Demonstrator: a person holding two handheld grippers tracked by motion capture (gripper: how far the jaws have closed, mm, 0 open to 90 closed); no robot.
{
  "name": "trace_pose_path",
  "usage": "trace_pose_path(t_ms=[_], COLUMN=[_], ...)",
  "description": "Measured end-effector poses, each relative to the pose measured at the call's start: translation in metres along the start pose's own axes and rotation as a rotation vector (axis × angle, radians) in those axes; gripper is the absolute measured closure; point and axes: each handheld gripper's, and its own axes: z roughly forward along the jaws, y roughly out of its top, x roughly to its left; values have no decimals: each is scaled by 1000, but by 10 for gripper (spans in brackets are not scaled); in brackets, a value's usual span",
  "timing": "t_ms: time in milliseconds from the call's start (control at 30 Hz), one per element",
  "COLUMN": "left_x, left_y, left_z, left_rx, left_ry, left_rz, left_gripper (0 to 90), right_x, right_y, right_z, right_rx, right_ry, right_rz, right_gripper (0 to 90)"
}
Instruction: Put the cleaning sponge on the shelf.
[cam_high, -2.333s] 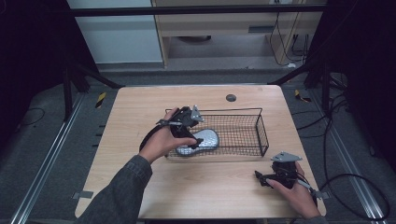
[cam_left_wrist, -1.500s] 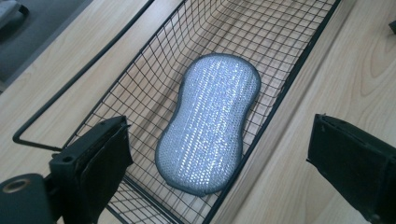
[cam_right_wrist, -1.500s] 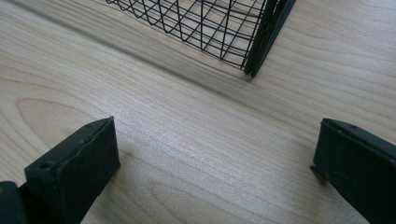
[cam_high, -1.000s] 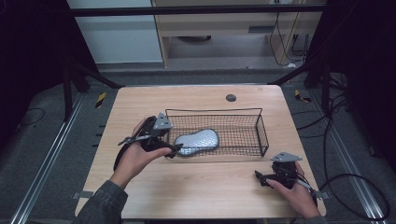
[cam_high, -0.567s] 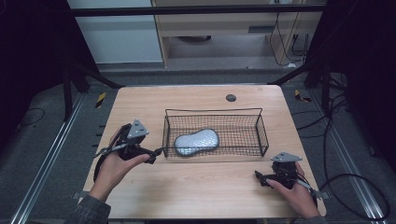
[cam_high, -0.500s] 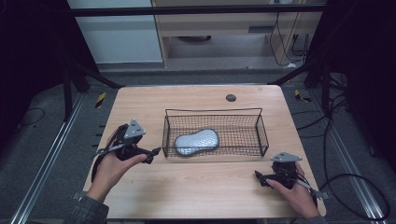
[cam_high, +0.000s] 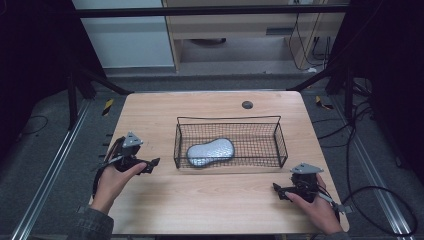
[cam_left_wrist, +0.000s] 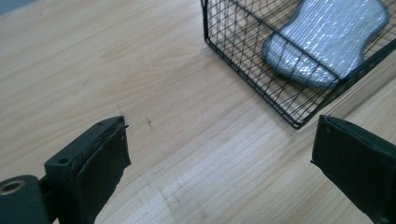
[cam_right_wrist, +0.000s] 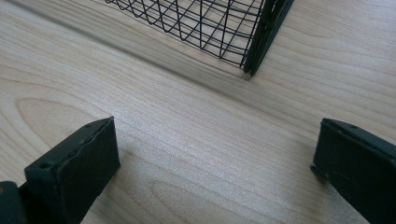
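Black wire-mesh basket (cam_high: 230, 142) sits mid-table on the light wooden table (cam_high: 210, 200). Silver-grey, peanut-shaped padded pouch (cam_high: 211, 151) lies flat inside the basket, toward its left half, near the front wall.

Left gripper (cam_high: 150, 164) is just left of the basket's front-left corner, low over the tabletop, held by the person's left hand (cam_high: 112, 182); jaws stand wide apart w/ nothing between them, bare wood underneath. In the left gripper view the basket corner (cam_left_wrist: 299, 123) & pouch (cam_left_wrist: 327, 42) show ahead, clear of both jaws.

Right gripper (cam_high: 278, 190) is off the basket's front-right corner, near the table's front edge, in the right hand (cam_high: 315, 207); jaws also wide, empty. Right gripper view: basket corner (cam_right_wrist: 261, 42) ahead, apart from the jaws.
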Motion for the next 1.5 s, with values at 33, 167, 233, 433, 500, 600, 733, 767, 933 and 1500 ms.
trace_pose_path(t_ms=[33, 167, 233, 433, 500, 600, 733, 767, 933, 1500], left_x=[2, 9, 13, 20, 23, 27, 30, 31, 31, 29], left_y=[-2, -10, -13, -18, -19, -20, -22, -22, -24, -37], left_z=[3, 15, 21, 36, 40, 46, 55, 56, 61, 72], left_rx=[5, 29, 43, 84, 84, 91, 113, 116, 102, 59], left_ry=[-8, 2, 9, 17, 13, 25, 37, 41, 38, 58], left_rz=[-10, -34, -47, -59, -72, -90, -110, -110, -124, -134], left_gripper=[34, 35, 36, 41, 40, 40, 39, 40, 40, 13], right_x=[0, 0, 0, 0, 0, 0, 0, 0, 0, 0], right_y=[0, 0, 0, 0, 0, 0, 0, 0, 0, 0], right_z=[0, 0, 0, 0, 0, 0, 0, 0, 0, 0], right_rx=[0, 0, 0, 0, 0, 0, 1, 0, 1, 1], right_ry=[0, 0, 0, 0, 0, 0, 0, 0, 0, 0], right_rz=[0, 0, 0, 0, 0, 0, -1, 0, -1, 0], right_gripper=[4, 4, 4, 4, 4, 4, 4, 4, 4, 4])
